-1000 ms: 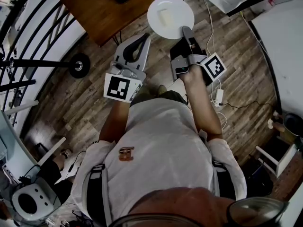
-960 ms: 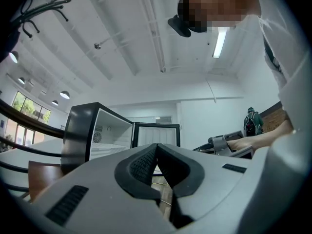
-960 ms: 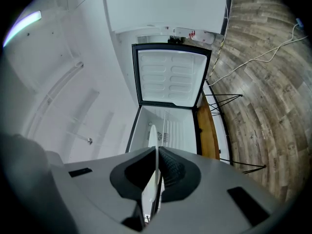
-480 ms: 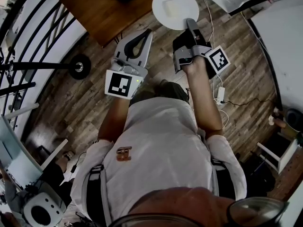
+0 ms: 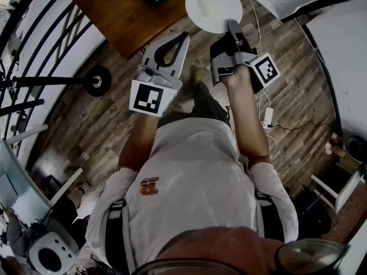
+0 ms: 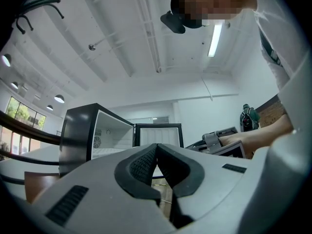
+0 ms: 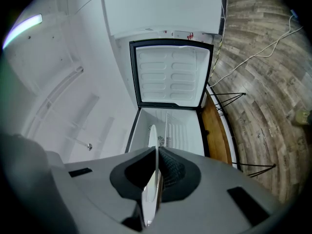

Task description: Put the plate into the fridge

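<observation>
A white plate [image 5: 213, 6] is held out ahead of me over the wood floor, gripped at its near rim by my right gripper [image 5: 231, 25], which is shut on it. In the right gripper view the plate [image 7: 152, 179] shows edge-on between the jaws of the right gripper [image 7: 157, 151], with the open fridge [image 7: 168, 130] straight beyond and its door [image 7: 170, 72] swung wide. My left gripper [image 5: 184, 37] hangs beside it, shut and empty. In the left gripper view the left gripper [image 6: 156, 147] points at the black fridge [image 6: 80, 130].
The fridge stands on a wooden table [image 5: 123, 13] with thin metal legs. A cable and power strip [image 5: 266, 116] lie on the floor at the right. A black railing [image 5: 34, 44] and a round weight [image 5: 94, 80] are at the left. A person [image 6: 249, 117] stands far off.
My right gripper has carried the plate forward, towards the fridge. The left gripper has moved forward alongside it, and my foot has stepped ahead.
</observation>
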A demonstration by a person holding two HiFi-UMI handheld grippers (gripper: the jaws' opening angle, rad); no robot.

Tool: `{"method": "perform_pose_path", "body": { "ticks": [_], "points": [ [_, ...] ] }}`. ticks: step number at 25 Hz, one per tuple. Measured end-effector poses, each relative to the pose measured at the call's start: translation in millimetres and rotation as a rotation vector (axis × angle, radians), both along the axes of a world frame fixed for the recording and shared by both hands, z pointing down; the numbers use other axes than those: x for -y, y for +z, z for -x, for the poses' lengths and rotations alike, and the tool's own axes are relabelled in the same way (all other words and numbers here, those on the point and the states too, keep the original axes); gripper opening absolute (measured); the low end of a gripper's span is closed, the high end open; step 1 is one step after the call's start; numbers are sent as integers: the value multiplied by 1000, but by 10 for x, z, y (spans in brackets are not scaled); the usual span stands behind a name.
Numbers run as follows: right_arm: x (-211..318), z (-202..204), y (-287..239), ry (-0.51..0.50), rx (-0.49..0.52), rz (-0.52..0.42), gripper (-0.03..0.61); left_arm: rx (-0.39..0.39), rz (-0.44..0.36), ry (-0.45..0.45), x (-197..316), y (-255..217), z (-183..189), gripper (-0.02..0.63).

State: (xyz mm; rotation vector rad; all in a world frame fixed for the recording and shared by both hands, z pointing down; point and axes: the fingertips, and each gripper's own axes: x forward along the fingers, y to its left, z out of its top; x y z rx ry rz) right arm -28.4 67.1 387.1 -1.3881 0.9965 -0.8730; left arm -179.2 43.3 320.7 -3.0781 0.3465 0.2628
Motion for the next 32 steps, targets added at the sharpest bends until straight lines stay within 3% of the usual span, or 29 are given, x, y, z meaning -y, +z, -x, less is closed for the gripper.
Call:
{"method": "perform_pose_path", "body": {
  "ticks": [12, 25, 32],
  "points": [
    [608, -664, -63, -28, 10, -25, 40, 1, -16, -61, 541, -35, -555, 19],
    [1526, -2033, -65, -76, 18, -21, 40, 23, -7, -117, 1291, 4, -1882, 18],
    [2042, -2539, -152, -125, 9, -14, 40, 31, 2, -159, 1630, -46, -2404, 18]
  ]
}}
